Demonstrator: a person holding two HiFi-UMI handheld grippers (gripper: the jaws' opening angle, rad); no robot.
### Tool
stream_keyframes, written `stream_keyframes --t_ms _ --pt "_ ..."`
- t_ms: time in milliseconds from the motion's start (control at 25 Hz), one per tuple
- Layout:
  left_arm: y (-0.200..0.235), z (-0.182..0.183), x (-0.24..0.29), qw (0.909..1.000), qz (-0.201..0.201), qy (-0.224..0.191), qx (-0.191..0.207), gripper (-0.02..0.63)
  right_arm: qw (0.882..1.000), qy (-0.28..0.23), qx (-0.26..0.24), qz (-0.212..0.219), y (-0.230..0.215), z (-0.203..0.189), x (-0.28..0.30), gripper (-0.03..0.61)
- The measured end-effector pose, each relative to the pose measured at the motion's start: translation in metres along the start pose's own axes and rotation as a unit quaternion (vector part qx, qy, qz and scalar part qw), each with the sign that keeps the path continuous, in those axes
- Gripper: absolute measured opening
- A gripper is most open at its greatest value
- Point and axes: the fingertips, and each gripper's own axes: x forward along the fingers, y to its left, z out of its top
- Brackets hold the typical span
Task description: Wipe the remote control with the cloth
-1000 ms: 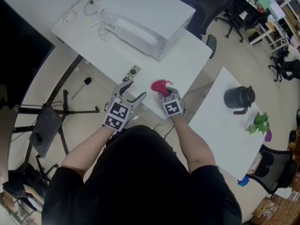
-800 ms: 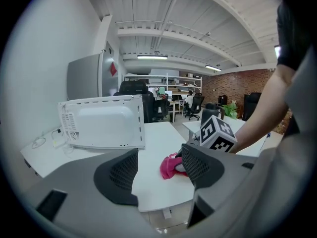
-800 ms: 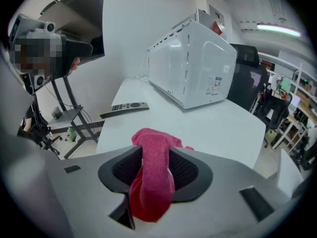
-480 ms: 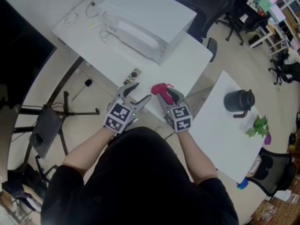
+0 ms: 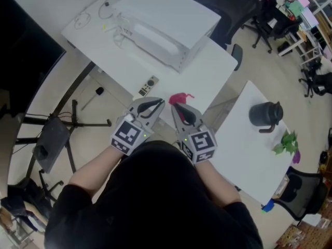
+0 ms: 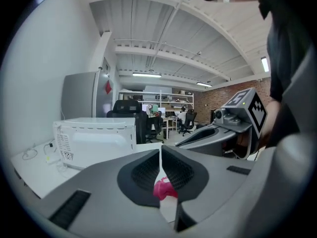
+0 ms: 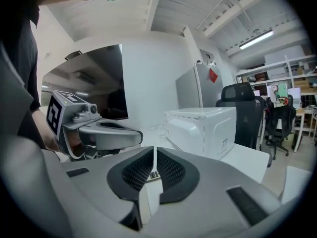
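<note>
A person is holding two tong-like grippers side by side above the near edge of a white table (image 5: 210, 69), seen from overhead. The left gripper (image 5: 158, 104) is holding nothing: its jaws have just been closing and are now standing together with only a thin slit between the pads. The right gripper (image 5: 175, 109) is in the same state, jaws just closed, pressed nearly together and empty.

The pink cloth (image 5: 179, 97) is lying crumpled on the table just beyond the two sets of jaw tips, apart from both. In the left gripper view it is showing below the closed pads, further off on the table. The remote control (image 5: 148, 84) is lying flat on the table to the left of the cloth, near the table's edge; the right gripper view is catching a glimpse of it through the slit between its pads.

A large white box-shaped appliance (image 5: 166, 22) is sitting further back on the same table.
</note>
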Motion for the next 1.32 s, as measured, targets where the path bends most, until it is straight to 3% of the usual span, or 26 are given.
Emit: stream_keyframes --t_ms 40,440,1320 --pt "-0.001 0.001 -0.001 1.0000 0.000 -0.002 0.000 0.003 1.000 -0.002 -0.003 0.000 0.001 0.001 -0.001 0.025" --pt "-0.001 -0.011 0.003 0.9999 0.008 0.009 0.010 0.003 1.000 0.009 -0.010 0.017 0.011 -0.003 0.004 0.009" --pt "-0.002 -0.017 0.009 0.9996 0.005 0.022 0.016 0.003 1.000 0.013 -0.014 0.009 0.011 -0.002 0.004 0.008"
